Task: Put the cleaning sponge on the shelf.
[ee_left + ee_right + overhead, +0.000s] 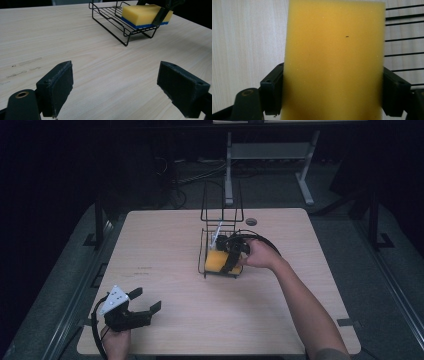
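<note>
Right gripper: clamped on the yellow sponge, one jaw against each long side, as the right gripper view confirms with the sponge wedged between both pads. The sponge has a blue scouring layer on its underside, seen from the left gripper view. It sits at the near end of the black wire rack, at the middle of the table, and appears to rest on the rack's wire floor; whether it is being set down or lifted out cannot be settled from this moment. The side grip keeps the jaws clear of the wires below.

Left gripper: jaws spread wide, holding nothing, parked low at the near left corner, well apart from the rack. Judged idle, kept out of the working hand's path.

A white item stands upright in the rack's far section; its identity is unclear.
</note>
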### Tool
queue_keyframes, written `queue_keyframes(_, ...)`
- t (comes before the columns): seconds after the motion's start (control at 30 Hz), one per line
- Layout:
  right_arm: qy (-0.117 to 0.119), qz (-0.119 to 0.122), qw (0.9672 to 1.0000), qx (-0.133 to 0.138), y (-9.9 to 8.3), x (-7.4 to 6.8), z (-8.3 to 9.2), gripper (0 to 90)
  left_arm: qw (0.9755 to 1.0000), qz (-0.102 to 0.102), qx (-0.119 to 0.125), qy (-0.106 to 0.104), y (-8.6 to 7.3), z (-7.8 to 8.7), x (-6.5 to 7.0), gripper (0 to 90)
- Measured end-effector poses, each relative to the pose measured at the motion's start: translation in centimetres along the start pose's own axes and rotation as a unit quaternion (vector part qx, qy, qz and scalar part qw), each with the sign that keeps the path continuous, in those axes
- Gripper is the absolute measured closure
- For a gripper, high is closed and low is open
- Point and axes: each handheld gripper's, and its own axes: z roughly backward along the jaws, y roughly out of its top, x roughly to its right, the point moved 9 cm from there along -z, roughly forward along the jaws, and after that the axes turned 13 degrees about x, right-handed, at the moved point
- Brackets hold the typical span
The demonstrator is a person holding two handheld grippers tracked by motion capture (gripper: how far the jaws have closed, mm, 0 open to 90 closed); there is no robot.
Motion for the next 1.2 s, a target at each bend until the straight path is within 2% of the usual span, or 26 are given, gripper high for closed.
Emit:
queue_keyframes(0.03,0.000,-0.002,1.0000,0.000,0.1,0.0,-0.1,21.6,1.0000,0.000,0.000,0.000,0.0,0.0,0.0,12.8)
queue_keyframes(0.13,-0.002,0.014,0.9998,-0.012,0.4,0.2,-0.2,21.5,1.0000,-0.001,-0.001,0.000,0.0,0.0,0.0,12.8)
queue_keyframes(0.2,0.001,0.016,0.9998,-0.015,0.8,0.4,-0.2,21.6,1.0000,0.000,0.001,0.001,0.0,0.1,0.0,12.8)
queue_keyframes(0.27,0.006,0.009,0.9999,-0.006,1.2,0.6,-0.2,21.6,1.0000,0.003,0.002,0.002,0.0,0.1,0.0,12.8)
queue_keyframes(0.3,-0.003,0.010,0.9998,-0.014,1.2,0.9,-0.2,21.5,1.0000,0.002,0.001,0.001,0.0,0.1,0.0,12.8)
queue_keyframes(0.37,-0.006,0.014,0.9997,-0.019,1.4,1.3,-0.2,21.5,1.0000,0.002,0.001,0.002,0.0,0.1,-0.1,12.8)
queue_keyframes(0.47,0.002,0.007,1.0000,-0.006,1.7,1.5,-0.3,21.5,1.0000,0.001,0.002,0.000,0.1,0.1,0.0,12.8)
queue_keyframes(0.67,0.005,-0.005,1.0000,-0.004,1.0,2.5,-0.9,21.5,1.0000,0.001,0.001,-0.001,0.0,0.1,0.0,12.8)
queue_keyframes(0.9,0.010,-0.015,0.9998,-0.003,0.8,3.1,-1.5,21.5,1.0000,0.003,0.001,0.001,0.0,0.1,-0.1,12.8)
queue_keyframes(1.0,0.007,-0.010,0.9999,-0.011,0.6,3.1,-1.9,21.5,1.0000,0.003,0.001,0.000,0.0,0.1,0.0,12.8)
queue_keyframes(1.2,0.003,-0.005,1.0000,-0.005,0.8,3.2,-1.9,21.4,1.0000,0.003,0.002,0.001,0.1,0.1,0.0,12.8)
